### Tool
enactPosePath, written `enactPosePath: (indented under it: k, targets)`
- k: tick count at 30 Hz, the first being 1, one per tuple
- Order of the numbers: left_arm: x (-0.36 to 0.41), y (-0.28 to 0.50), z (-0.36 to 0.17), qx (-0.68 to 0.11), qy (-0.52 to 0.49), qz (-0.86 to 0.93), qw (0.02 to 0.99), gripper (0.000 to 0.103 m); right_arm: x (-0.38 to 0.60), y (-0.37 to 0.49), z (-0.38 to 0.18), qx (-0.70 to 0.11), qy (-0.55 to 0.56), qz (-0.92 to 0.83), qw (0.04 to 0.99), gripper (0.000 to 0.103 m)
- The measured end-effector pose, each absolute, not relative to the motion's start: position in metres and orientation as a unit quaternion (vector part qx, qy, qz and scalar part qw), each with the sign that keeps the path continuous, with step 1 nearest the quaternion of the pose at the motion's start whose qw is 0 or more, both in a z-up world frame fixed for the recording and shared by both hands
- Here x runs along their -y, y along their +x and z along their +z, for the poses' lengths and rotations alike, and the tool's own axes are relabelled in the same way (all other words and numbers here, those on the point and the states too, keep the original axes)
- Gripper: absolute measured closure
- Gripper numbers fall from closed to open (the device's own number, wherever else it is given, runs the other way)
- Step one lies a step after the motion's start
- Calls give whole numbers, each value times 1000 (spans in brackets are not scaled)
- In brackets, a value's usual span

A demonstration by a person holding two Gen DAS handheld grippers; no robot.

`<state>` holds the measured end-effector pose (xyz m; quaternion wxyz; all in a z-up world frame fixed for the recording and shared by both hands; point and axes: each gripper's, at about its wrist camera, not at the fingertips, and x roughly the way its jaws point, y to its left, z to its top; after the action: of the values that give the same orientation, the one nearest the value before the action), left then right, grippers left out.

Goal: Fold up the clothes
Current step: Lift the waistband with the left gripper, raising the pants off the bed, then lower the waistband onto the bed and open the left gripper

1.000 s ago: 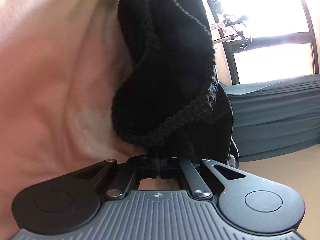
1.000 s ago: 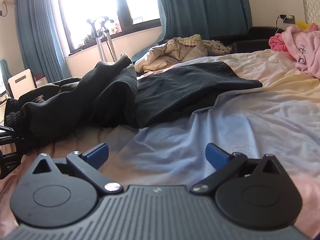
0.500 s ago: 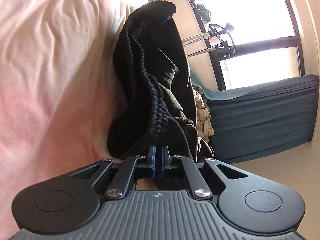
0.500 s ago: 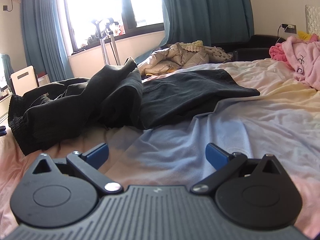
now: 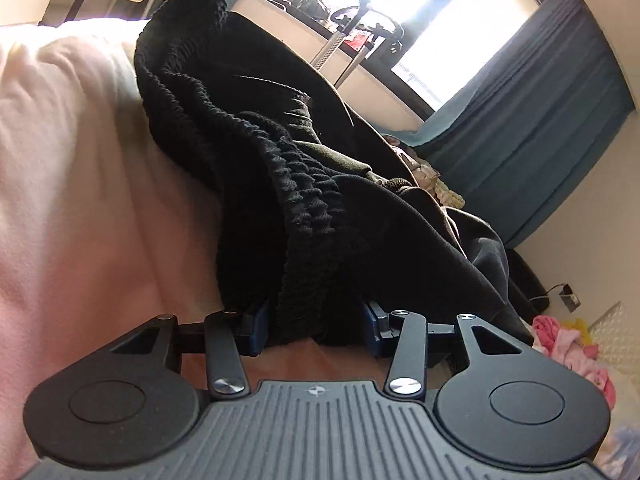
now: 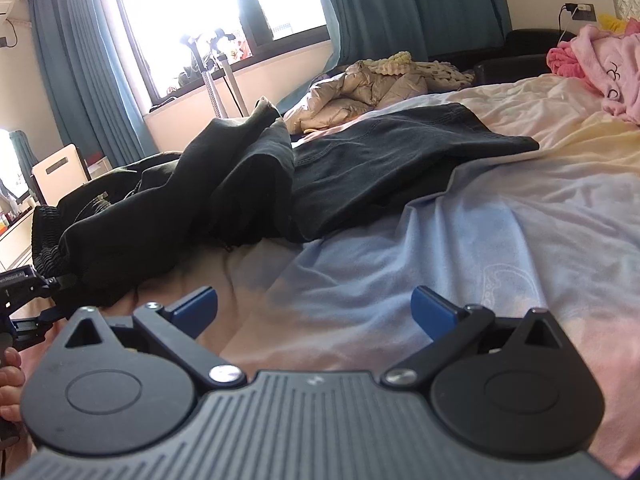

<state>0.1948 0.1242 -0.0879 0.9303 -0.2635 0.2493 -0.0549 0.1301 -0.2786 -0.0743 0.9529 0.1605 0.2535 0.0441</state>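
Black trousers (image 6: 360, 164) lie crumpled on the bed, their ribbed elastic waistband (image 5: 296, 216) at the near end. My left gripper (image 5: 315, 328) is at that waistband and its jaws are opening. The band's bunched end still sits between the blue pads (image 5: 256, 328), which stand apart and do not pinch it. In the right wrist view the left gripper (image 6: 24, 292) shows at the far left edge, beside the waistband (image 6: 44, 236). My right gripper (image 6: 314, 308) hovers low over the sheet, open, with nothing between its fingers.
The bed sheet (image 6: 500, 220) is pink, pale blue and cream. A beige puffy jacket (image 6: 360, 92) lies at the bed's far side and pink clothes (image 6: 600, 60) at the far right. Teal curtains, a bright window and a chair (image 6: 60, 172) stand behind. A person's hand (image 6: 8, 376) is at the left edge.
The left gripper's jaws, shut on the waistband before, have parted and the waistband has slackened between them. The left view has rolled. The right gripper has hardly moved.
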Motion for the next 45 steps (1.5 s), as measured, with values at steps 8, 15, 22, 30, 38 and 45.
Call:
enactPosePath:
  k: [8, 15, 22, 30, 38, 45]
  targets:
    - [-94, 244, -87, -266, -126, -86, 952, 70, 276, 137, -85, -260, 151, 52, 952, 0]
    - [-124, 203, -36, -214, -146, -90, 962, 94, 277, 133, -79, -242, 139, 43, 959, 0]
    - [-198, 127, 67, -164, -196, -112, 960, 94, 271, 124, -71, -233, 111, 46, 965, 0]
    - [-283, 91, 71, -202, -172, -42, 963, 94, 268, 109, -57, -211, 90, 43, 972, 0]
    - [-323, 62, -22, -252, -310, 22, 916, 83, 268, 107, -57, -213, 89, 41, 972, 0]
    - [-330, 44, 2, -296, -308, 79, 901, 31, 266, 103, -54, -210, 93, 53, 972, 0]
